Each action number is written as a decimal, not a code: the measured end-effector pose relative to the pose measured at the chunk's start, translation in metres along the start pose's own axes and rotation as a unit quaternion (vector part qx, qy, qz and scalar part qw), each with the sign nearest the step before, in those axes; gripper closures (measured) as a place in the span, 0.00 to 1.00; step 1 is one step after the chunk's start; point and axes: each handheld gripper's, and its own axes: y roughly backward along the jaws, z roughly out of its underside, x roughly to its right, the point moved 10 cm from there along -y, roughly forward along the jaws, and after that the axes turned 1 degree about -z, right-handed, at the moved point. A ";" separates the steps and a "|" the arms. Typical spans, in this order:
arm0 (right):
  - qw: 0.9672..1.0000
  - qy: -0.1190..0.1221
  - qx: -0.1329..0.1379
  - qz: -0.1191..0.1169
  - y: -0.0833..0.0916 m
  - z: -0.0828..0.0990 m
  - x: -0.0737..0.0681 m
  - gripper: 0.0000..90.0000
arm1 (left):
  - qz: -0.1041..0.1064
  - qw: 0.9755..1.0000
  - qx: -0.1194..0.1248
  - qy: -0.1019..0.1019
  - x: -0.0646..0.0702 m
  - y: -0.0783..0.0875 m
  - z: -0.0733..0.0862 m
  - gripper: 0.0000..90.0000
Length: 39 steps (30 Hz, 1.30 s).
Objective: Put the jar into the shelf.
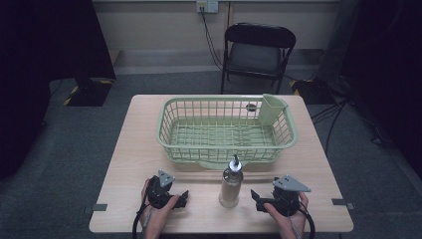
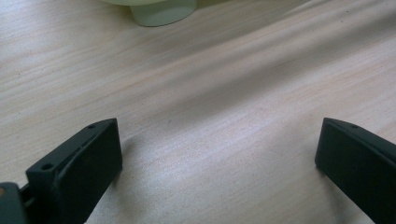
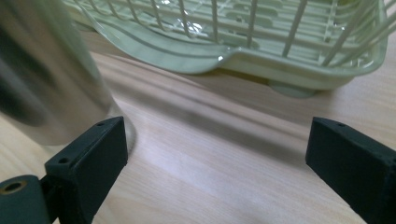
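A metal bottle (image 1: 231, 186) with a pour spout stands upright on the wooden table (image 1: 134, 149), just in front of a pale green dish basket (image 1: 162, 123). My left gripper (image 1: 183, 198) rests on the table left of the bottle, pointing toward it. Its jaws are open over bare wood (image 2: 217, 135). My right gripper (image 1: 255, 195) is right of the bottle and points left at it, jaws open with nothing between them (image 3: 217, 135). In the right gripper view the bottle (image 3: 46, 70) stands blurred just beyond the left jaw, and the basket (image 3: 280, 70) lies behind it.
A green cutlery cup (image 1: 272, 108) sits in the basket's far right corner. One foot of the basket (image 2: 163, 11) appears at the top of the left gripper view. A black folding chair (image 1: 256, 50) stands beyond the table. Bare wood lies on both sides of the basket.
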 end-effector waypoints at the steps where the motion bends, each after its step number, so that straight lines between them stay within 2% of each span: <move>1: 1.000 0.001 0.005 -0.002 0.004 -0.003 -0.003 0.05 | 0.000 1.000 0.000 0.000 0.000 0.000 0.000 0.00; 10: 0.999 0.006 0.026 -0.023 0.018 -0.014 -0.015 0.08 | 0.000 1.000 0.000 0.000 0.000 0.000 0.000 0.00; 21: 0.997 0.025 0.049 -0.047 0.034 -0.030 -0.034 0.09 | 0.000 1.000 0.000 -0.001 0.000 0.000 0.000 0.00; 23: 0.996 0.024 0.053 -0.062 0.037 -0.033 -0.038 0.09 | 0.000 1.000 0.000 0.000 0.000 0.000 0.000 0.00; 26: 0.996 0.030 0.054 -0.068 0.039 -0.036 -0.043 0.08 | 0.000 1.000 0.000 -0.001 0.000 0.000 0.000 0.00; 28: 0.994 0.032 0.057 -0.082 0.042 -0.039 -0.049 0.08 | 0.000 1.000 0.000 -0.001 0.000 0.000 0.000 0.00; 35: 0.992 0.049 0.063 -0.094 0.047 -0.050 -0.061 0.05 | 0.000 1.000 0.000 -0.001 0.000 0.000 0.000 0.00; 39: 0.990 0.057 0.068 -0.111 0.049 -0.058 -0.069 0.05 | 0.000 1.000 0.000 -0.001 0.000 0.000 0.000 0.00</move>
